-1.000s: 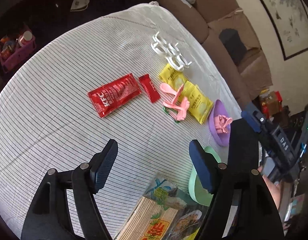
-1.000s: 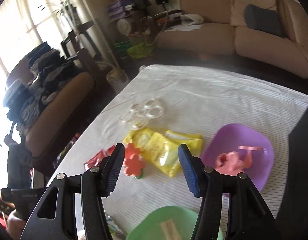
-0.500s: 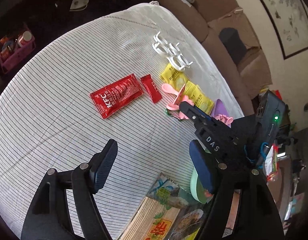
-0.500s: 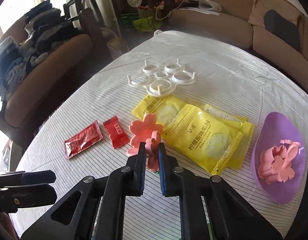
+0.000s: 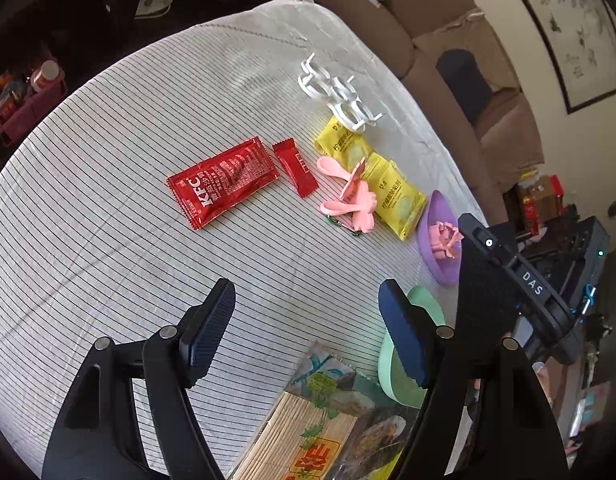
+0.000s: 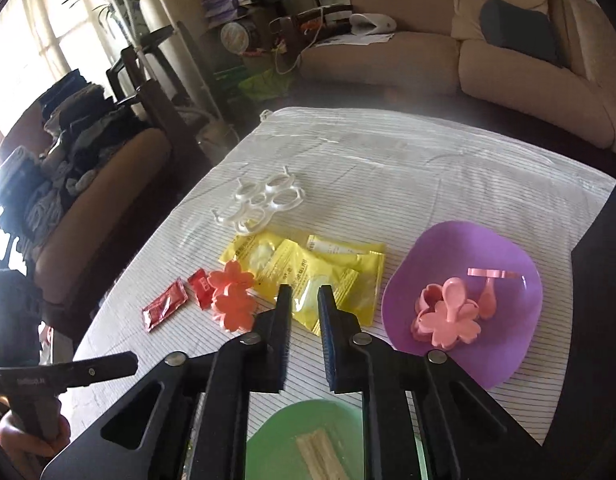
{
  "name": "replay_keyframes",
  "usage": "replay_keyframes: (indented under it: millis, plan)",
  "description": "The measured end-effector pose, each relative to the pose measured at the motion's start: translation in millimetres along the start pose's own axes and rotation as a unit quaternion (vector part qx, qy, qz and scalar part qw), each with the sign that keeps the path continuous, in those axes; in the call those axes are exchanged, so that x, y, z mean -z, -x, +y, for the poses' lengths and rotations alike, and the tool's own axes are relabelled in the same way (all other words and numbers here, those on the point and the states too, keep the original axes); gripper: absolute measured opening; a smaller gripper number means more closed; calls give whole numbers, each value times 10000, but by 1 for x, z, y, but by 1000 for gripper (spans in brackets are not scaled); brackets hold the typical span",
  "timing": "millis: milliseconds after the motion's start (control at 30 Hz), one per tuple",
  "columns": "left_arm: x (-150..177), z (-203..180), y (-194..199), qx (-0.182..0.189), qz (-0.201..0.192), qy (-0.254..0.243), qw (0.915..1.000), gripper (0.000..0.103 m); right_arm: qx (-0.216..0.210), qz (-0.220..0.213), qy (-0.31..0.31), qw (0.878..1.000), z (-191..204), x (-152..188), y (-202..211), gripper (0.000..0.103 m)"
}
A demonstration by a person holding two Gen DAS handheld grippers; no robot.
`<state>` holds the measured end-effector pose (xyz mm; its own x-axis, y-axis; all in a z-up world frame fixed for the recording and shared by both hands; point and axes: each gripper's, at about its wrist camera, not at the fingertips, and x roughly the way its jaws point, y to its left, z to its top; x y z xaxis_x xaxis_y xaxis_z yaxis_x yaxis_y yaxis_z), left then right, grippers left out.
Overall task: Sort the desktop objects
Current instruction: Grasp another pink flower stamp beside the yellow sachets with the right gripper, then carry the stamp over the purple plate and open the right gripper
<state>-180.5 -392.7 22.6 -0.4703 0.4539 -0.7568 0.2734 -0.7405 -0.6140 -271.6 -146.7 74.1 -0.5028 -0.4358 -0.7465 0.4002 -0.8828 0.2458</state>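
Note:
A pink flower hair clip [image 6: 231,300] lies on the striped cloth beside the yellow packets [image 6: 308,268]; it also shows in the left wrist view [image 5: 352,196]. My right gripper [image 6: 304,296] hovers just right of it, above the packets. Its jaws are opening, a narrow gap with nothing between them. A purple plate [image 6: 508,248] at the right holds another pink flower clip [image 6: 448,320]. My left gripper [image 5: 308,312] stands wide open over bare cloth, near the red KFC sachet [image 5: 223,184] and a small red packet [image 5: 295,168].
A white ring holder [image 6: 263,204] lies beyond the packets. A green plate [image 6: 275,432] with wooden sticks sits under my right gripper, next to a pack of bamboo sticks [image 5: 320,432]. Sofas surround the table. A hand [image 6: 27,440] grips the left tool.
The right gripper reached forward and shut on the pink clip on the cloth, then drew back with its jaws parting. The clip stays on the cloth. The left gripper has not moved.

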Motion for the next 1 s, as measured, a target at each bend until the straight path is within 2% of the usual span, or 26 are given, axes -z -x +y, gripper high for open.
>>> replay_keyframes:
  millis: [33, 67, 100, 300, 400, 533, 567, 600, 633, 833, 1000]
  plan:
    - [0, 0, 0, -32, -15, -2, 10000, 72, -54, -17, 113, 9999, 7, 1, -2, 46]
    - [0, 0, 1, -76, -25, -22, 10000, 72, -131, -28, 215, 9997, 16, 2, -6, 70]
    - [0, 0, 1, -136, -32, -63, 9999, 72, -192, -20, 327, 9993, 25, 2, -12, 74]
    - [2, -8, -1, -574, -81, -396, 9975, 72, -115, 513, 953, 9941, 75, -11, -76, 73]
    - [2, -11, -2, -563, -29, -492, 9972, 72, 265, 750, 1446, 9863, 87, -14, -105, 73]
    - [1, -10, -3, -559, 7, -509, 9971, 72, 345, 881, 1871, 9778, 87, -8, -126, 73]
    - [1, -9, -3, -531, 10, -485, 9974, 72, 315, 889, 1944, 9764, 86, -6, -127, 70]
    - [0, -8, -3, -503, 11, -462, 9977, 72, 261, 890, 1986, 9757, 85, -4, -128, 53]
    - [0, -8, -3, -483, 16, -441, 9979, 72, 236, 866, 2011, 9754, 84, -3, -128, 41]
    - [1, -10, -4, -456, 30, -459, 9979, 72, -129, 409, 1313, 9904, 71, -15, -101, 38]
    - [2, -15, -9, -449, -10, -541, 9975, 72, -298, 6, 816, 9962, 50, -26, -54, 36]
